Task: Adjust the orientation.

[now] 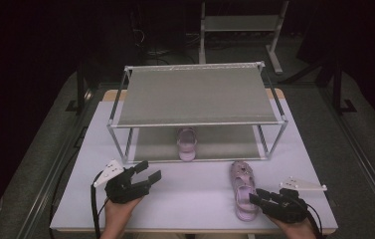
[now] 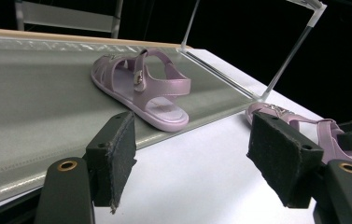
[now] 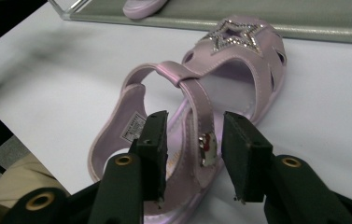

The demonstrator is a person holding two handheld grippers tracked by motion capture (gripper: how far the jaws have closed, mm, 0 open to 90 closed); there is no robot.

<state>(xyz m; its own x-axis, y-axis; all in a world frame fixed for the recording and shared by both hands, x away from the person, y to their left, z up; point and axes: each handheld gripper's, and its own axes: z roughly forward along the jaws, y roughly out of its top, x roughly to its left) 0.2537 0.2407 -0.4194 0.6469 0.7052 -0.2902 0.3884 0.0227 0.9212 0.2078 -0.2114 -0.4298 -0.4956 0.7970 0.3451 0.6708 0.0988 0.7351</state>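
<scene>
A lilac sandal (image 1: 241, 179) with a glitter star lies on the white table (image 1: 190, 199), heel toward me. My right gripper (image 1: 253, 197) stands over its heel end. In the right gripper view the jaws (image 3: 196, 117) straddle the ankle strap and buckle of this sandal (image 3: 239, 60), with a little gap on each side. The matching sandal (image 1: 187, 143) sits on the rack's lower shelf (image 1: 225, 142). My left gripper (image 1: 150, 170) hovers open at the table's front left, nothing between its pads (image 2: 194, 119), facing the shelved sandal (image 2: 141, 88).
A two-level metal rack (image 1: 195, 94) with grey shelves stands at the back of the table; its top shelf is bare. Thin corner posts (image 1: 118, 139) frame the lower shelf's opening. A dark floor and another metal frame (image 1: 239, 22) lie beyond.
</scene>
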